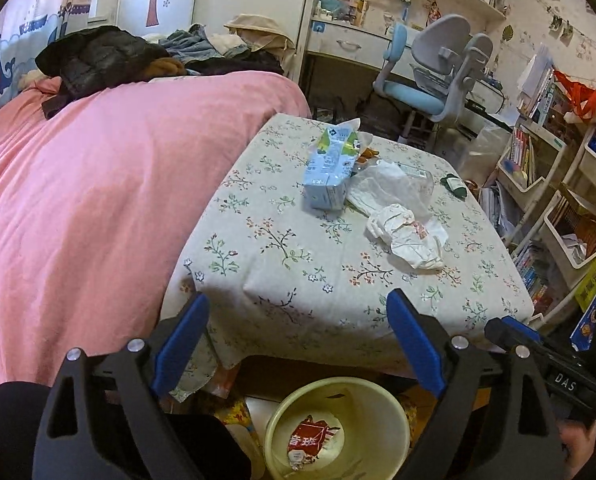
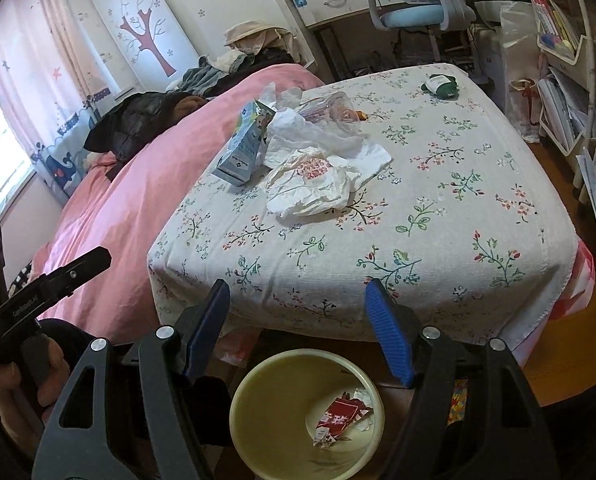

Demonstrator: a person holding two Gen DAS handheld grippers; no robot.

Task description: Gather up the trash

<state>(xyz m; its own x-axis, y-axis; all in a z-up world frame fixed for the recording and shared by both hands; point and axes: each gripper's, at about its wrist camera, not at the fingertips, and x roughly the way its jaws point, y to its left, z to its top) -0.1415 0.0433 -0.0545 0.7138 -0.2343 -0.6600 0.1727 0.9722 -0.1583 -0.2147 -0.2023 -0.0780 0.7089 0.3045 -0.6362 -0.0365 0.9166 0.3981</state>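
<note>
Left wrist view: both blue-padded grippers, left gripper and right gripper, spread empty above cream plastic bin; crumpled white paper wrapper lies on floral-clothed table, right of pale blue carton.

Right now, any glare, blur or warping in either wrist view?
Left wrist: sharp, even light, fisheye bends the table edges, dark corners. Right wrist: window at left blown out, carton and bin still clear, same bending.
</note>
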